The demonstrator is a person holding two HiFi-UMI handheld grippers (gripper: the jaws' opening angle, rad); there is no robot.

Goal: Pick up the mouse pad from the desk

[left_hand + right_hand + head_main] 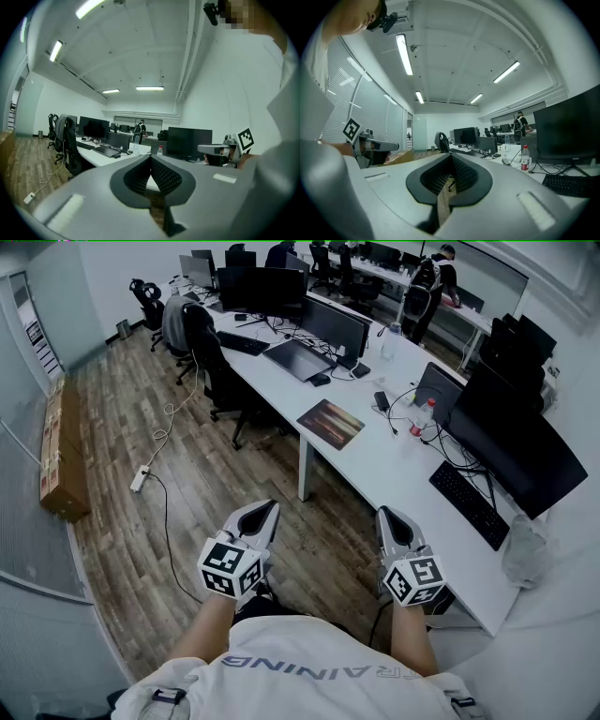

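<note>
The person stands on the wood floor short of the white desk, with both tools held low at the waist. The left gripper and the right gripper each have their jaws pressed together with nothing between them.

The mouse pad lies flat at the desk's near edge, well ahead of both tips and roughly midway between their lines. Its long side runs along the desk's length. Neither hand looks clearly nearer, though the right one is on the desk's side.

A red-capped bottle stands beyond the mouse pad among cables; I cannot tell what it contains.
</note>
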